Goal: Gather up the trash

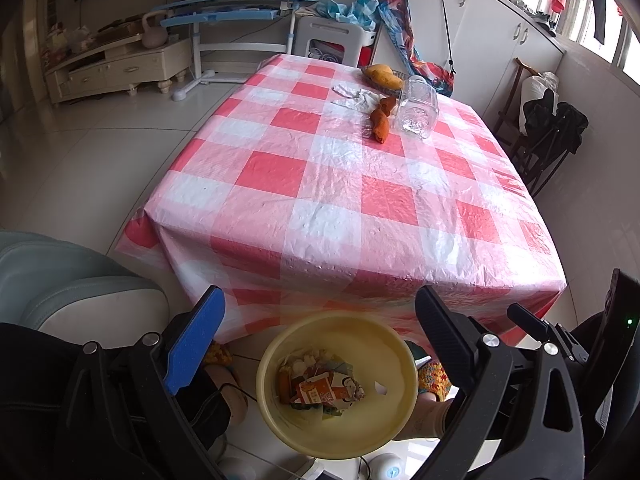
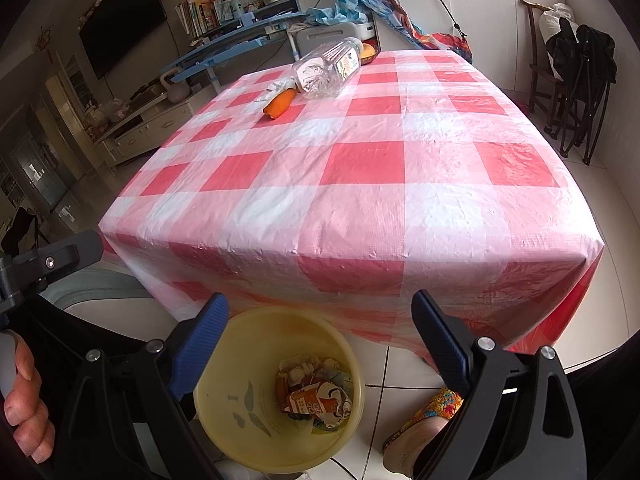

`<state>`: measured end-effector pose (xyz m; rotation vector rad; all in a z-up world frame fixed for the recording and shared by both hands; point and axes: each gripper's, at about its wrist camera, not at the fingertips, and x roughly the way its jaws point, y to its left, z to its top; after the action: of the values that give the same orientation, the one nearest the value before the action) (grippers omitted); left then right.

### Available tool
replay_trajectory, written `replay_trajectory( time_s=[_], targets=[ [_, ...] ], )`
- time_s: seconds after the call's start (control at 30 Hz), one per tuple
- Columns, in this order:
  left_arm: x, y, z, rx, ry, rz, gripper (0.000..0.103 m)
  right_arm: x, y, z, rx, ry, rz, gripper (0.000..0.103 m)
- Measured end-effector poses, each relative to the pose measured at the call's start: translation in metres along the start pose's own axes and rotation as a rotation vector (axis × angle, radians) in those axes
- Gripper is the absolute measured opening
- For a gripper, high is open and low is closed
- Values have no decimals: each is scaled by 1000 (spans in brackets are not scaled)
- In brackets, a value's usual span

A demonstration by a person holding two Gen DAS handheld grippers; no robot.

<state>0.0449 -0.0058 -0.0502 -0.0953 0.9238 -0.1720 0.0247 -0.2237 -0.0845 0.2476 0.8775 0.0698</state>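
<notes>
A yellow bin (image 1: 400, 396) (image 2: 240, 412) stands on the floor by the table's near edge, with crumpled cartons and wrappers (image 1: 320, 390) (image 2: 316, 394) inside. My left gripper (image 1: 320, 320) hovers open above it, nothing between its fingers. My right gripper (image 2: 320, 320) is also open and empty over the bin. Far across the checked tablecloth (image 1: 340, 184) (image 2: 360, 168) lie an empty clear plastic bottle (image 1: 416, 108) (image 2: 326, 68), an orange peel (image 1: 380, 120) (image 2: 280, 104) and a crumpled white tissue (image 1: 354, 96) (image 2: 276, 88).
A plate with yellow fruit (image 1: 384, 74) (image 2: 368, 52) sits at the table's far edge. A grey-white chair (image 1: 60, 276) stands at the near left. A foot in a colourful slipper (image 2: 424, 428) rests beside the bin. A dark folding chair (image 2: 580, 80) stands at the right.
</notes>
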Motion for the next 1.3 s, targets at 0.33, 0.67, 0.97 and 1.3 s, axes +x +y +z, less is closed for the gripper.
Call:
replay_trajectory(
  time_s=[0.33,0.67,0.97,1.3],
  targets=[
    [0,1,-1,-2,6,4,94,0,0,0,0,0,0,89],
    [2,0,1,-4,8,5,95,0,1,0,-1,-2,-1,89],
    [2,1,0,-5,9,6,95,2,2,-1,-6,0,-2,89],
    [3,2,0,-7,11,6,95,2,3,-1,-7,-1,-2,89]
  ],
)
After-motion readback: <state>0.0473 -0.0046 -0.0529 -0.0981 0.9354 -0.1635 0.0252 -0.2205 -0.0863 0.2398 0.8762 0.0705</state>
